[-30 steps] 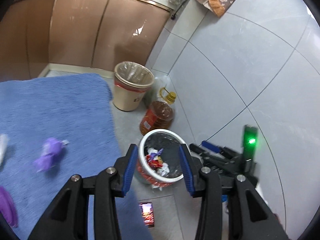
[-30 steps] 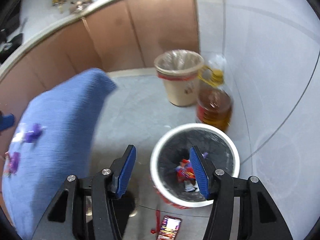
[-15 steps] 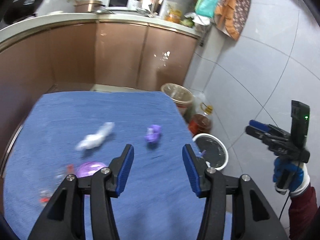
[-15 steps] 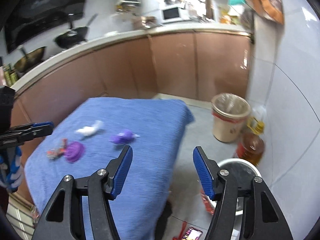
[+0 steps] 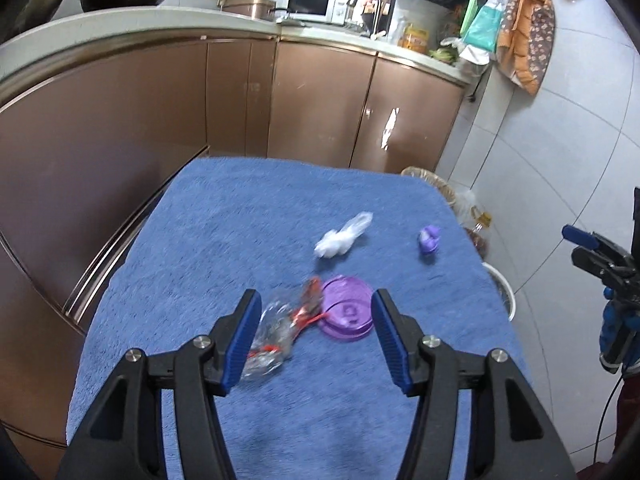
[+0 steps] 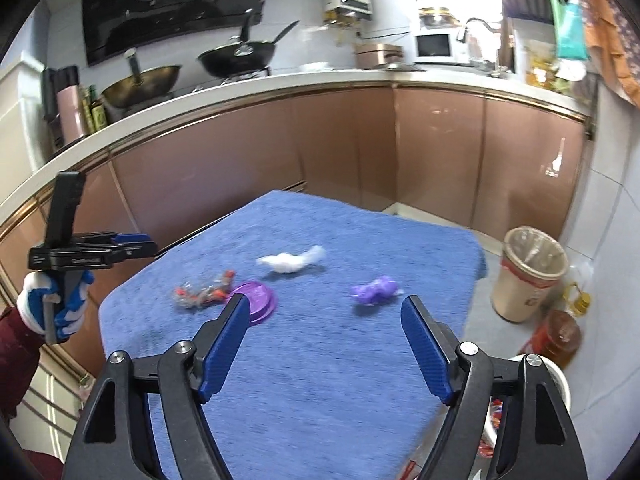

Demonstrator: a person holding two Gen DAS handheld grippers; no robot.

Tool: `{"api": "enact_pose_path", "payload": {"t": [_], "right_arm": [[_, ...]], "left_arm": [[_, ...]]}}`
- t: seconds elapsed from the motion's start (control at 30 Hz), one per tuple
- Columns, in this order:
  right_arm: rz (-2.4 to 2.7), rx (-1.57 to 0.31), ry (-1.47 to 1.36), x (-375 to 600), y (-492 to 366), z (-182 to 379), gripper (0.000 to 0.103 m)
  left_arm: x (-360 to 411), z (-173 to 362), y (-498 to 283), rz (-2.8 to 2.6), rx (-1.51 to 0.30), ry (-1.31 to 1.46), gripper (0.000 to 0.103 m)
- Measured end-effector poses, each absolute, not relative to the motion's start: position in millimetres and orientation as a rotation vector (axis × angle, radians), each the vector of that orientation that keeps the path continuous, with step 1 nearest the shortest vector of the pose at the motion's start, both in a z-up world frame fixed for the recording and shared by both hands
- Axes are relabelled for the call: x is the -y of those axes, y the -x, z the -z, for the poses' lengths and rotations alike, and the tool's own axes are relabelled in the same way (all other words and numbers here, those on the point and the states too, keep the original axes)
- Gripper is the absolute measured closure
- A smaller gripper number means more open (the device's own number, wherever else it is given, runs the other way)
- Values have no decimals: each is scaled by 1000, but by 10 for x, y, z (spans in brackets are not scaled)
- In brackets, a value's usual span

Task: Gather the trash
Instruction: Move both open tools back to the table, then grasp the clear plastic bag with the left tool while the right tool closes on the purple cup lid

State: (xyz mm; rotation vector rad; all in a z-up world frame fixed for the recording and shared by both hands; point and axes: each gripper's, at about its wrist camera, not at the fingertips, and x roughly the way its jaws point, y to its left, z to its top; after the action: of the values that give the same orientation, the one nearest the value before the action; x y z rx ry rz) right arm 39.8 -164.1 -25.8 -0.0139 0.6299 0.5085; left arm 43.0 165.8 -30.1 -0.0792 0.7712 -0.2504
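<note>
Left wrist view, left claw (image 5: 316,336): spread, jaws just been widening, nothing between the pads; it hung above the near part of the blue-covered tabletop (image 5: 224,240).
Left wrist view, trash: a clear crumpled wrapper (image 5: 276,332) with red bits lay just beside the left pad, touching a purple lid (image 5: 346,312); a white wad (image 5: 342,238) lay farther off, a small purple wrapper (image 5: 429,240) near the right edge.
Left wrist view, bin: only the white rim (image 5: 502,286) showed past the tabletop's right edge.
Left wrist view, right claw (image 5: 580,240): at the far right, in a gloved hand (image 5: 618,338); side-on.

Right wrist view, right claw (image 6: 326,344): spread wide, jaws just been widening, empty, above the cloth.
Right wrist view, trash: purple wrapper (image 6: 376,290) ahead between the pads; white wad (image 6: 292,262) beyond; lid (image 6: 258,298) and clear wrapper (image 6: 200,292) to the left.
Right wrist view, left claw (image 6: 138,240): at left, held by a gloved hand (image 6: 54,304).
</note>
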Motion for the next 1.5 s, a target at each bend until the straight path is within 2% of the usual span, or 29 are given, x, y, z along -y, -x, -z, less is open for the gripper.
{"api": "enact_pose_path", "payload": {"t": [0.37, 0.8, 0.83, 0.9, 1.07, 1.5], "right_arm": [[-609, -722, 76, 1112, -725, 707, 17], [-736, -815, 231, 276, -1138, 1251, 8], [-743, -818, 241, 219, -1156, 1283, 7], [-754, -826, 261, 112, -1202, 1332, 7], [-773, -846, 288, -140, -1359, 1461, 7], [-764, -901, 305, -448, -1665, 1762, 7]], "left_arm": [[-1515, 1029, -769, 280, -918, -20, 48], [-1499, 1506, -1081, 287, -985, -57, 49], [-1507, 1544, -1104, 274, -990, -63, 50], [-1554, 1622, -1155, 257, -1003, -59, 60], [-1694, 1638, -1186, 257, -977, 5, 71], [-1880, 1650, -1060, 275, -920, 88, 78]]}}
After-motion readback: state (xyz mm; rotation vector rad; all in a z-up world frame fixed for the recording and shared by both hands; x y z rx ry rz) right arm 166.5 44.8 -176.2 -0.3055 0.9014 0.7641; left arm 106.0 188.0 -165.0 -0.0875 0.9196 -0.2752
